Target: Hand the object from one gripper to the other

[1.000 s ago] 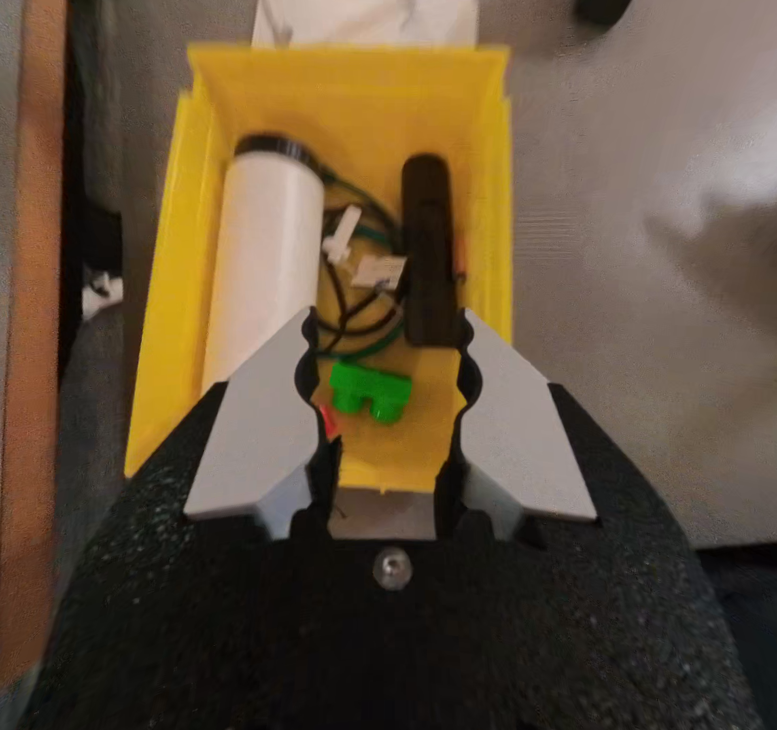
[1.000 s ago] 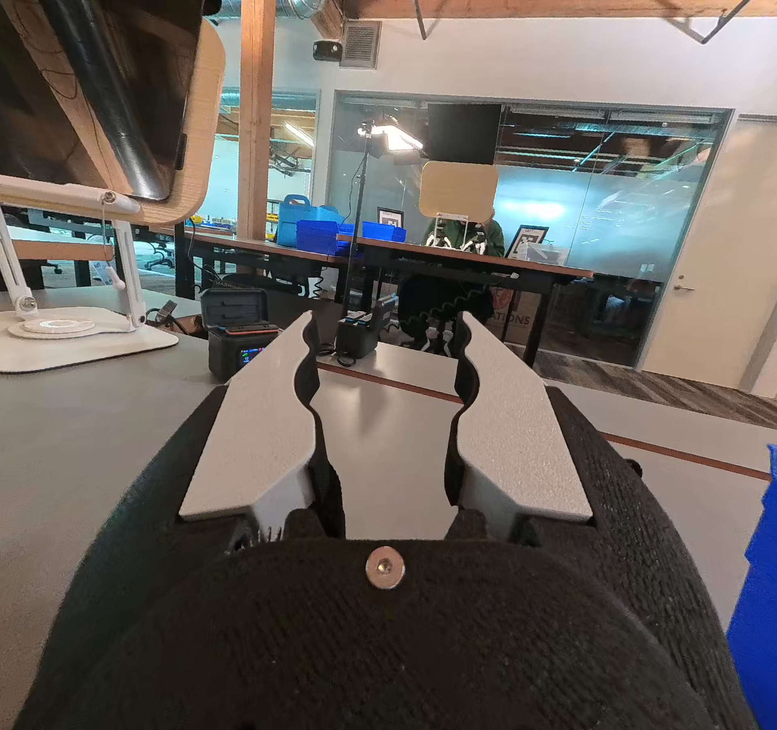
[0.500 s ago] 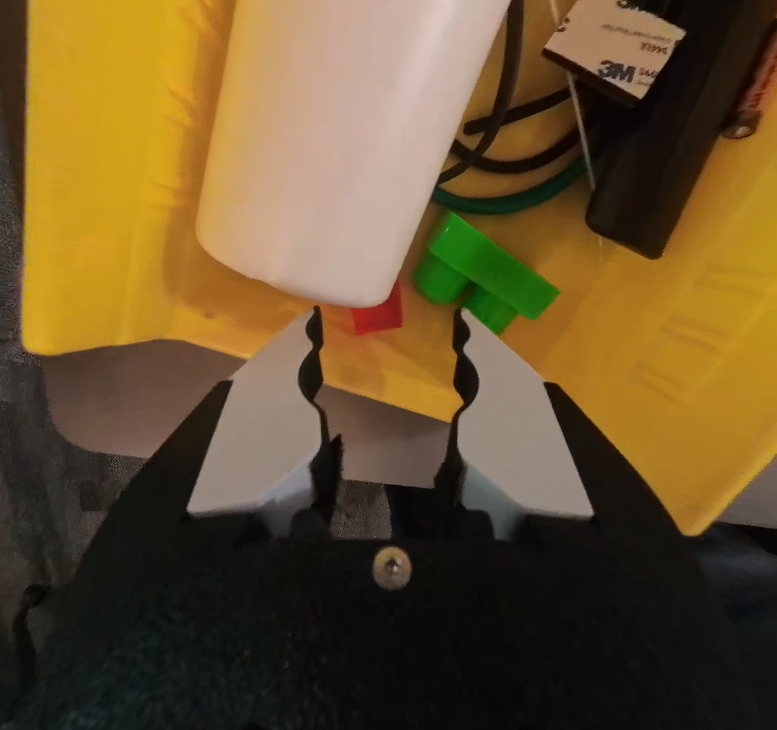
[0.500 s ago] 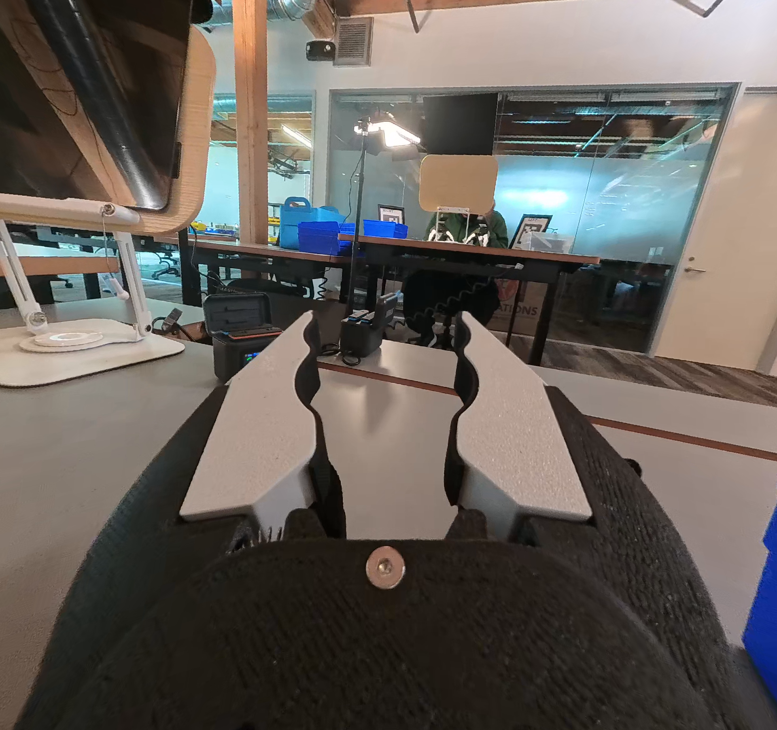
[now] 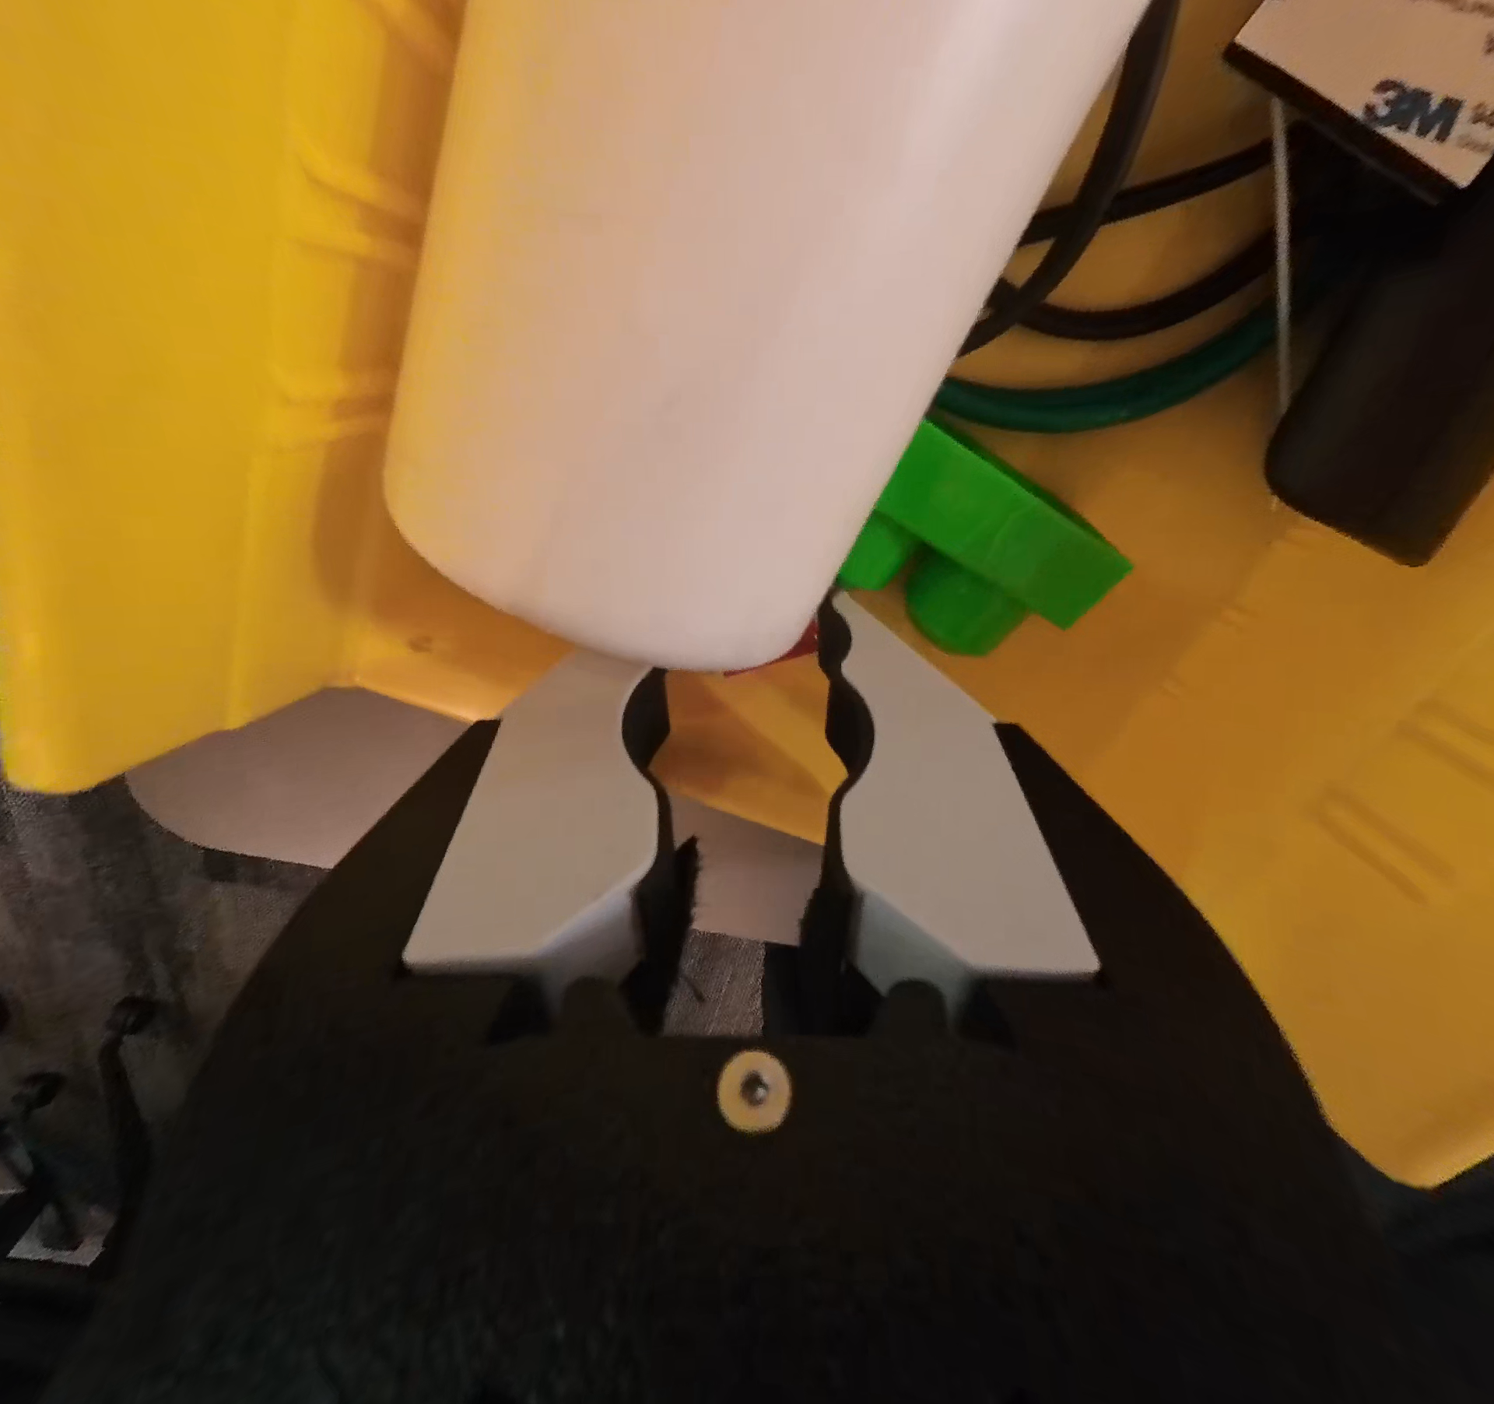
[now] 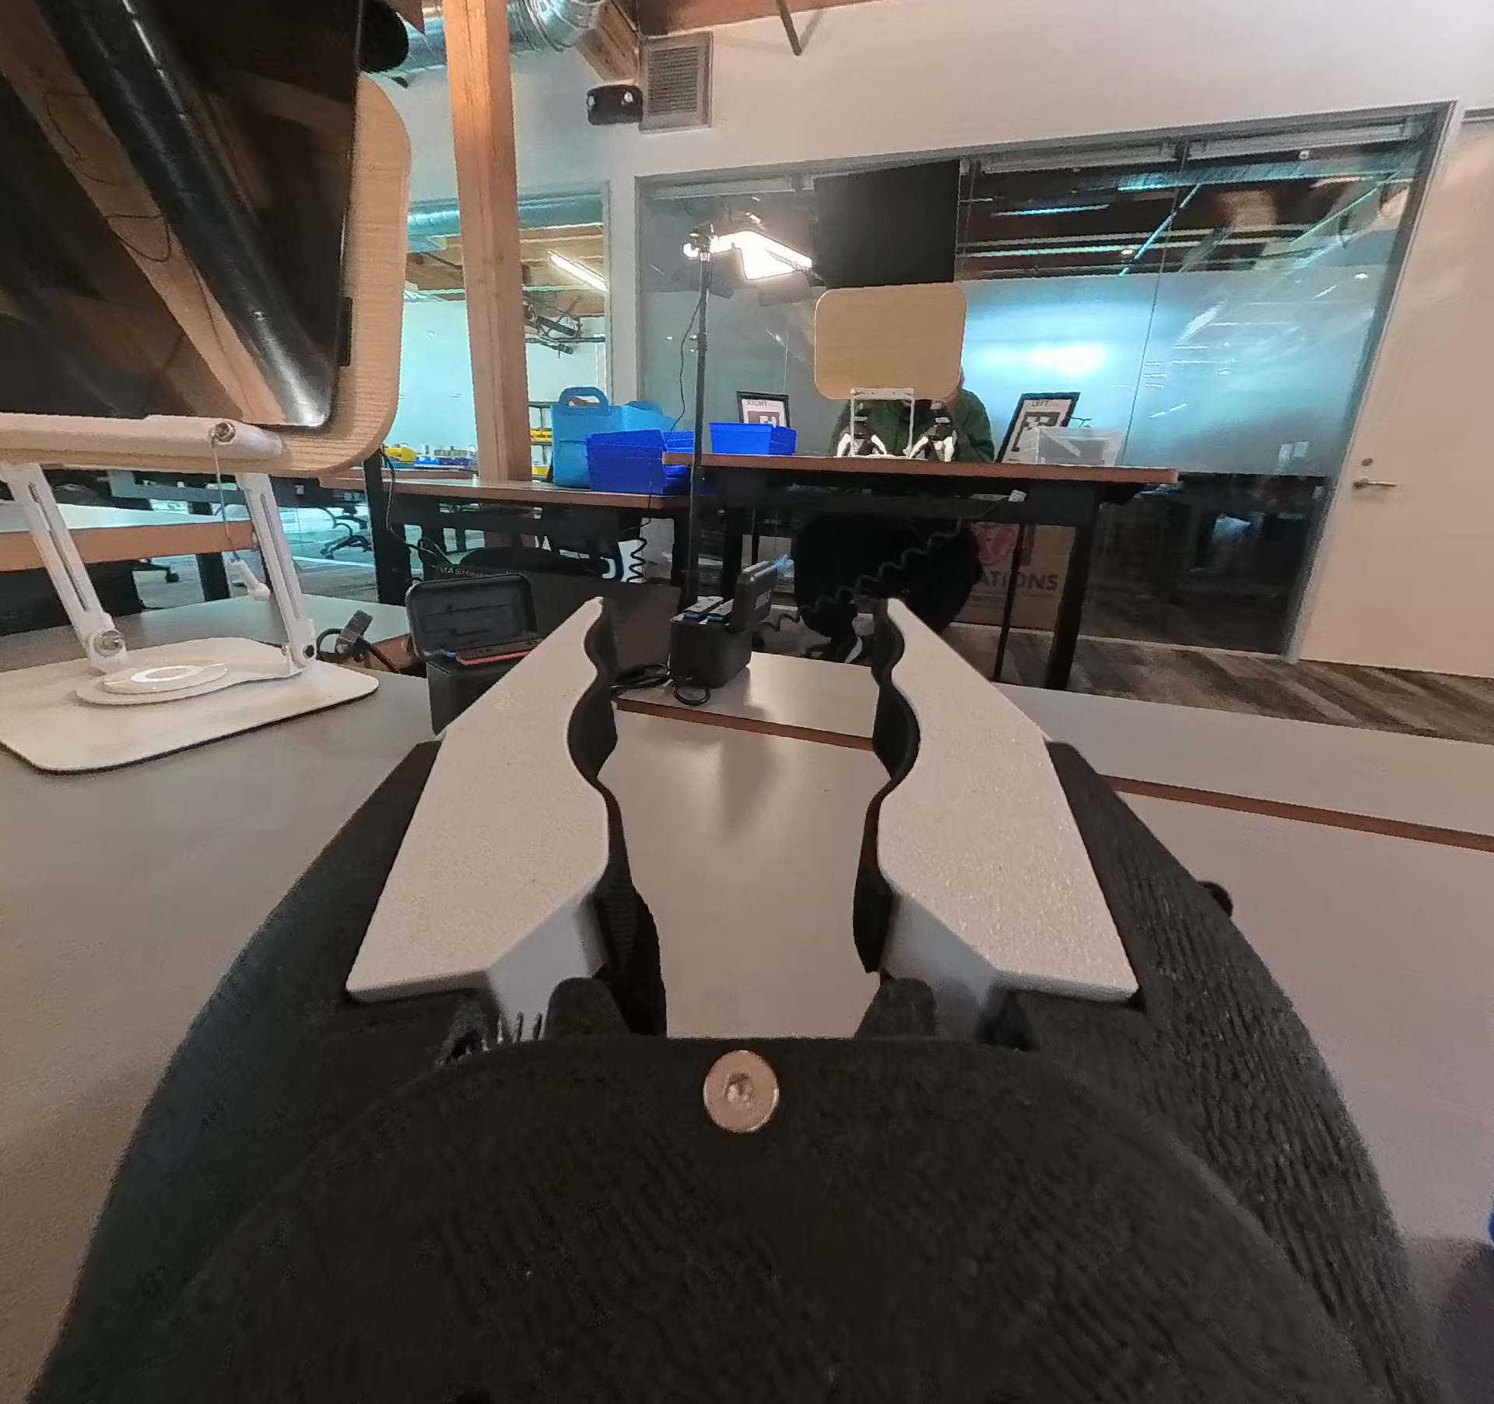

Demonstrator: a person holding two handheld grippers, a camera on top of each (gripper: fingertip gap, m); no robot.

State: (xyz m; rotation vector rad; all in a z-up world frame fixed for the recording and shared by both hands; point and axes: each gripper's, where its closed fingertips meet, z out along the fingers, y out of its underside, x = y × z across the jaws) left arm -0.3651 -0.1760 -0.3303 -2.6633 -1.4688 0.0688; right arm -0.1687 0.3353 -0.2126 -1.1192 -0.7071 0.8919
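Note:
In the left wrist view a yellow bin (image 5: 162, 233) holds a white bottle (image 5: 728, 233) lying on its side, a green block (image 5: 986, 540) and a small red piece (image 5: 780, 658). My left gripper (image 5: 736, 649) reaches into the bin's near end. Its jaws are narrowly apart, just under the bottle's bottom end, which covers the left fingertip. The red piece lies at the right fingertip (image 5: 841, 637), mostly hidden by the bottle; no grip shows. My right gripper (image 6: 740, 621) is open and empty, held level over a grey table (image 6: 162, 840).
The bin also holds a black bar (image 5: 1390, 411), green and black cables (image 5: 1132, 403) and an adhesive pad (image 5: 1390, 47). On the table stand a white tablet stand (image 6: 186, 686), a black case (image 6: 469, 629) and a charger (image 6: 715, 637). A person (image 6: 913, 427) sits at a far table. One gripper's finger ends stand about 55 centimetres off the other's.
My left gripper has moved down and forward into the bin, close under the white bottle's end, and its jaws have narrowed. The right gripper has barely shifted.

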